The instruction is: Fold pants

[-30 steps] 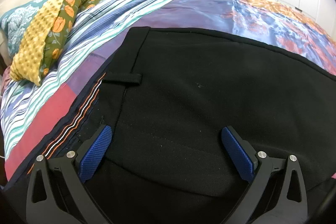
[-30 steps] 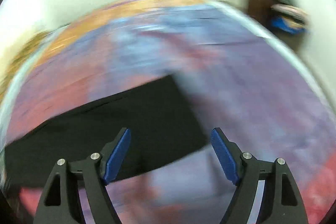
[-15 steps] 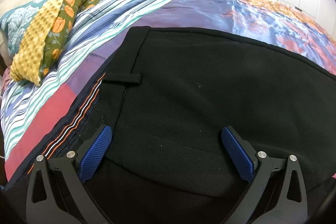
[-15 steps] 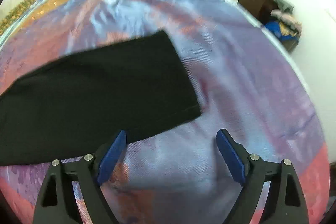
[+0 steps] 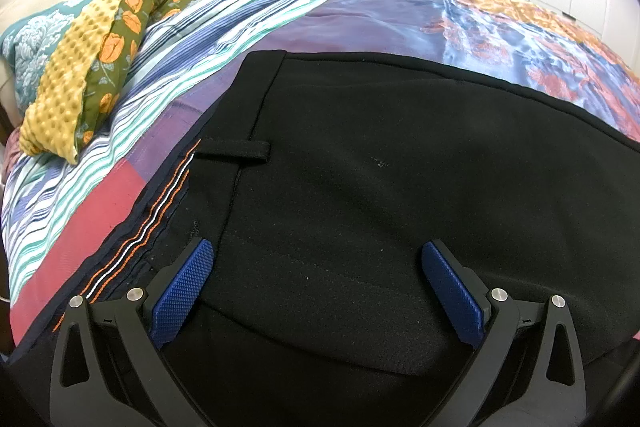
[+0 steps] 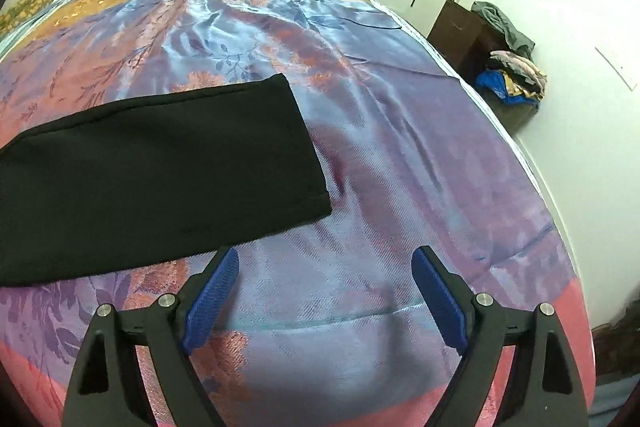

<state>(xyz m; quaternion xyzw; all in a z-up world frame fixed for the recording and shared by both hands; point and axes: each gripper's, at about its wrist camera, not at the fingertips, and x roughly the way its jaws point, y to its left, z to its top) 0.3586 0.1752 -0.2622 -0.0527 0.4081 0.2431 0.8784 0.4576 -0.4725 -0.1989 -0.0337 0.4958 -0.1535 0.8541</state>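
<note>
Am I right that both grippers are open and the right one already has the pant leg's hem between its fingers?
Not quite. Both grippers are open, but the right wrist view shows the right gripper over bare bedspread, with the hem up and to its left, not between the fingers. The left gripper hovers over the waistband end.

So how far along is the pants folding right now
Done: the black pants lie flat on the patchwork bedspread, apparently already folded leg over leg, since only one hem end shows. In hand: nothing; the left hand-held gripper hangs open over the waistband and the right hand-held gripper open near the hem. Left: probably grasping the hem and folding it up toward the waistband.
</note>
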